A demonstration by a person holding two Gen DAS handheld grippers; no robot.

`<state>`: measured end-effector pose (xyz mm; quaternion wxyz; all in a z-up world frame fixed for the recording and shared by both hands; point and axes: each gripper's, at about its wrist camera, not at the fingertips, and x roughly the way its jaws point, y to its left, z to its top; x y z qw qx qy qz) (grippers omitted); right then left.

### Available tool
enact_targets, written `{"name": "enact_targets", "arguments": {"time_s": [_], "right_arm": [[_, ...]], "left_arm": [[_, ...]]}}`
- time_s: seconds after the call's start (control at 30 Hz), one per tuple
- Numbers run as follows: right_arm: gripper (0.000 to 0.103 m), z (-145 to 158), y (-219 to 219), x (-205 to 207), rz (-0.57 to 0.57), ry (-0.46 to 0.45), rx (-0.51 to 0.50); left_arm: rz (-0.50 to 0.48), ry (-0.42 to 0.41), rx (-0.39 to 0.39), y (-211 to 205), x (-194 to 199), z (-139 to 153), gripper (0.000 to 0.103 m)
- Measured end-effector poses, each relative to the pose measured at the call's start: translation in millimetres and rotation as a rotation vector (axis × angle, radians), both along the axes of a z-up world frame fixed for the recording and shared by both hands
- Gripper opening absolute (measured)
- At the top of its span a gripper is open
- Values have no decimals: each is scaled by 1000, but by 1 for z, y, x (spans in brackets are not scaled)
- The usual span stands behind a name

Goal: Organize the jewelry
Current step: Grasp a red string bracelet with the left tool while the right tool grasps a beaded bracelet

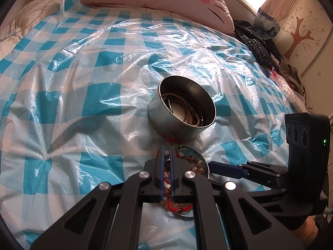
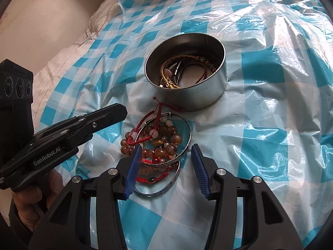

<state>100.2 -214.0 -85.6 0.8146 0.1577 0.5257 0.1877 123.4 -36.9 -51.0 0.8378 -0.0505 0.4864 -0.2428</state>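
Hovering my half-open right claw (image 2: pixel 165 167) over the bangles (image 2: pixel 166 160), lower centre, for gripping; left claw (image 2: pixel 122 112) shut, empty.

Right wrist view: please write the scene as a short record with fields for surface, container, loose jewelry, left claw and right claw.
surface: blue and white checked plastic sheet over a bed
container: round metal tin, open, bracelets and cords already inside
loose jewelry: pile of bead bracelets, red cord bracelets and silver bangles, beside the tin, on the near side
left claw: shut, left of the pile; whether it holds anything cannot be told
right claw: open, fingers on either side of the pile's near part
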Motion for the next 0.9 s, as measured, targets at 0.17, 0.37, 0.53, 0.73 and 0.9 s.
{"name": "enact_targets", "arguments": {"time_s": [0.17, 0.37, 0.53, 0.73, 0.9], "right_arm": [[40, -4, -23, 11, -82, 26, 100], [20, -9, -13, 21, -46, 34, 5], [5, -4, -11, 17, -38, 5, 4], [4, 10, -19, -1, -75, -39, -5], [4, 23, -33, -13, -132, -80, 2]], "left_arm": [[-43, 13, 6, -10, 2, -4, 5], [-183, -44, 172, -38, -21, -9, 5], [-223, -67, 281, -48, -27, -19, 5], [-143, -106, 101, -22, -28, 9, 2], [-60, -90, -78, 6, -22, 22, 2]]}}
